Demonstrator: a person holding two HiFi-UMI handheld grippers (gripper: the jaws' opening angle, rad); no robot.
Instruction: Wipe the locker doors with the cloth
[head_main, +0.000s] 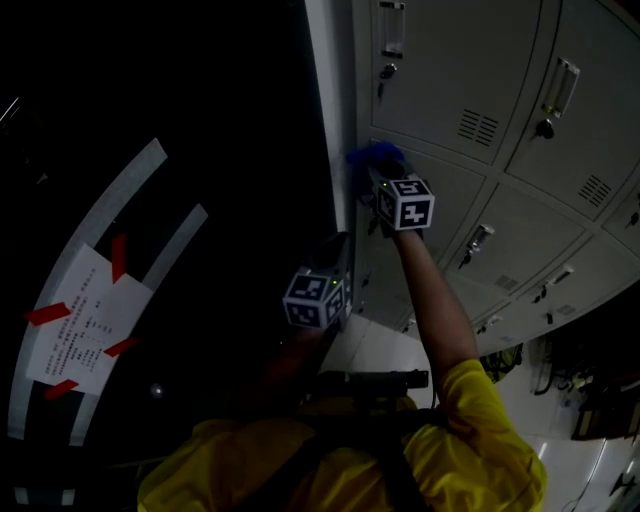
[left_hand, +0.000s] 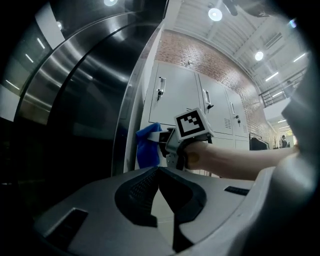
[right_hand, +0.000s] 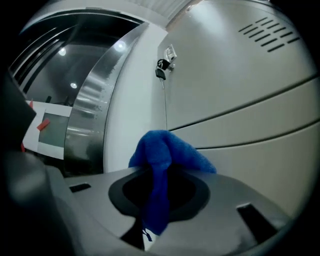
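Observation:
A blue cloth (right_hand: 165, 155) is pinched in my right gripper (right_hand: 159, 186), which is shut on it and presses it against a grey locker door (right_hand: 240, 75) near the bank's left edge. From the head view the same cloth (head_main: 372, 156) sits on the door ahead of the right gripper (head_main: 385, 185), with its marker cube behind. The left gripper view shows the cloth (left_hand: 148, 145) against the locker side. My left gripper (left_hand: 159, 172) hangs lower (head_main: 340, 275) with its jaws shut and nothing between them.
Grey locker doors (head_main: 470, 90) with vents, handles and locks fill the right. A curved dark metal wall (left_hand: 75, 100) lies to the left, bearing a paper notice (head_main: 85, 325) fixed with red tape. A light floor (head_main: 385, 350) shows below.

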